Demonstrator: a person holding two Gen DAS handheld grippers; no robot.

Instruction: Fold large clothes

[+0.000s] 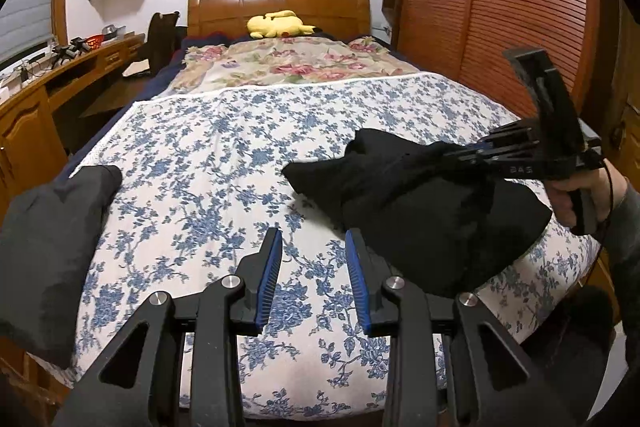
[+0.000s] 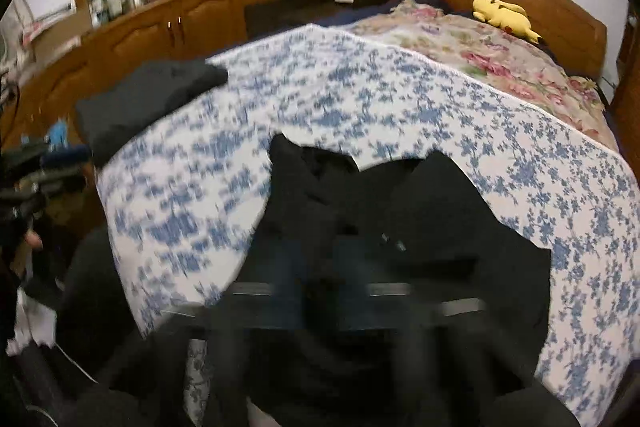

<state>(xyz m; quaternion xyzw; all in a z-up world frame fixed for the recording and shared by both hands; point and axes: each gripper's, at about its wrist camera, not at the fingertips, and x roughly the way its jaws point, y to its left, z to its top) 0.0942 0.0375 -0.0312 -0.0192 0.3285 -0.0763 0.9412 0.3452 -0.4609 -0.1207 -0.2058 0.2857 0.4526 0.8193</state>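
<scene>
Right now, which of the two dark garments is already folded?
The grey garment at the bed's left edge; the black garment is bunched in the right gripper.

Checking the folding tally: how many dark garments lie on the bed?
2: a folded grey garment at the bed's left edge, a crumpled black garment near the right; others may be hidden.

Black garment [image 1: 420, 203] is looking like matt soft cloth; bedsheet [image 1: 208, 167] is showing printed cotton-like fabric; headboard [image 1: 280, 3] is shining as glossy varnished wood; left gripper [image 1: 314, 267] is showing matt black plastic, ribbed blue pads, metal pins.
</scene>
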